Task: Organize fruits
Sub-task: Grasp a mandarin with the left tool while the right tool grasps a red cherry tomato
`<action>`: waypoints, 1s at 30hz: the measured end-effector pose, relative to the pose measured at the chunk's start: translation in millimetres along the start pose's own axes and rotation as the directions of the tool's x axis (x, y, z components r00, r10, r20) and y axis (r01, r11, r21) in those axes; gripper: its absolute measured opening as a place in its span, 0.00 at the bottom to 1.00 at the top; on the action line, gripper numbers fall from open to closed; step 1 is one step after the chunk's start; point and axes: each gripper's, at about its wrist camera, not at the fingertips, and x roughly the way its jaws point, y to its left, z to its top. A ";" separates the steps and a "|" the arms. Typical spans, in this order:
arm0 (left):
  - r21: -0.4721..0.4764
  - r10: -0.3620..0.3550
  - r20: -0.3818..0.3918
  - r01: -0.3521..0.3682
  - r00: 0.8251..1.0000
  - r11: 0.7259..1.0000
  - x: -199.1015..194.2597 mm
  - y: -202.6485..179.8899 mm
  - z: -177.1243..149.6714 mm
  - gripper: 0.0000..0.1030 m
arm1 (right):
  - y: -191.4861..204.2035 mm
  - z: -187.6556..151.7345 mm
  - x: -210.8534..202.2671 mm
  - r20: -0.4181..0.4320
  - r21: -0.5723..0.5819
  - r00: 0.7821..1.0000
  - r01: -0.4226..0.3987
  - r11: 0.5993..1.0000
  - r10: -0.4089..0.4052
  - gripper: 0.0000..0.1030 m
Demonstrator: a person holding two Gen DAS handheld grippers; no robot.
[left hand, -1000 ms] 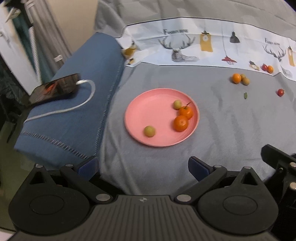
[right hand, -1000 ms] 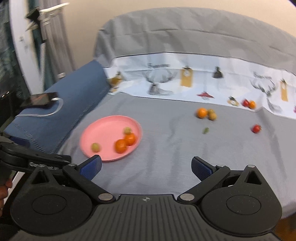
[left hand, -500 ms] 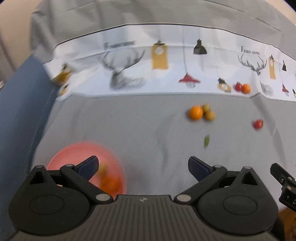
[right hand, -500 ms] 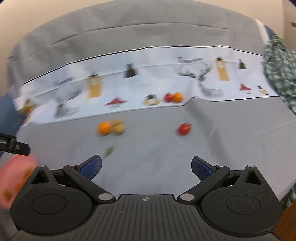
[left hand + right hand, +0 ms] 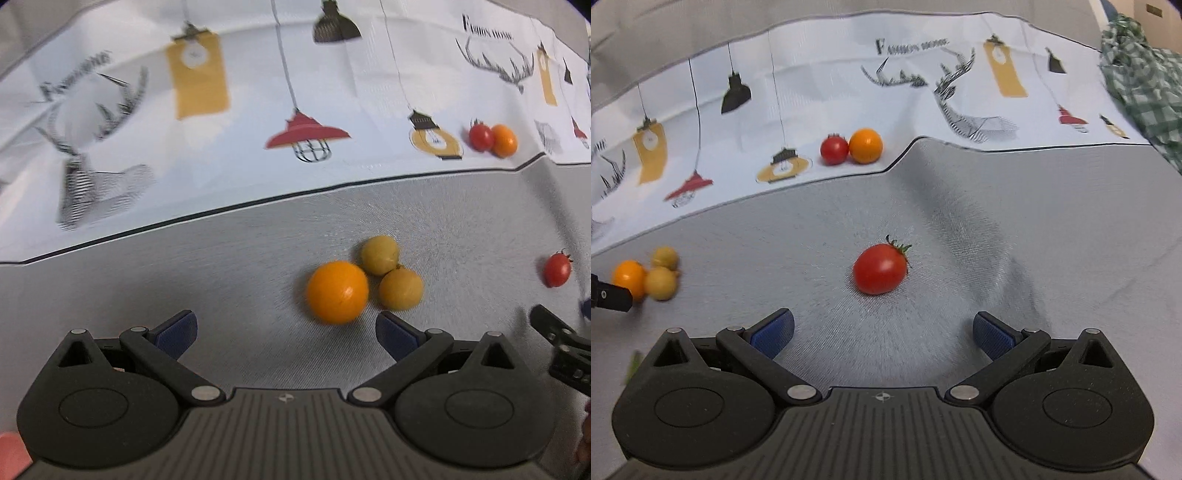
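An orange fruit [image 5: 337, 291] lies on the grey cloth beside two yellow-green fruits [image 5: 400, 288], just ahead of my open left gripper [image 5: 286, 334]. A red tomato [image 5: 557, 270] lies to the right. In the right wrist view that red tomato [image 5: 881, 268] sits just ahead of my open right gripper [image 5: 882, 334], nothing between its fingers. A second tomato [image 5: 833, 149] and an orange fruit [image 5: 865, 145] rest farther back on the white printed band. A sliver of the pink plate [image 5: 11, 454] shows at the bottom left.
The grey cloth [image 5: 1052, 221] rises into a fold behind the tomato. A green checked cloth [image 5: 1145, 85] lies at the far right. The cluster of orange and yellow fruits [image 5: 646, 277] sits left, beside the left gripper's finger [image 5: 609, 297]. A small green leaf [image 5: 633, 363] lies near.
Both grippers have swung right, away from the pink plate, and moved close to the loose fruits. The left now faces the orange cluster, the right faces the red tomato. Both stay open.
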 end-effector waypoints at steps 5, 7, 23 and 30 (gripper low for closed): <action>-0.043 -0.027 -0.011 0.026 1.000 0.999 23.4 3.1 10.3 1.00 | 15.2 -3.0 20.0 0.115 -0.093 0.993 -0.003 0.996 0.014 0.99; -0.061 -0.026 -0.009 0.026 1.000 0.998 26.0 5.0 14.4 1.00 | 16.5 0.9 23.3 0.119 -0.093 0.993 -0.013 0.996 0.024 0.99; -0.039 -0.070 0.053 0.072 0.996 0.997 -22.0 0.1 3.6 0.40 | 10.7 1.8 -3.8 0.159 -0.071 0.986 -0.038 0.997 0.048 0.30; -0.067 -0.087 0.115 0.095 0.990 0.993 -99.4 13.2 -33.0 0.40 | 16.4 1.6 -75.5 0.218 -0.069 0.969 -0.099 0.993 0.112 0.30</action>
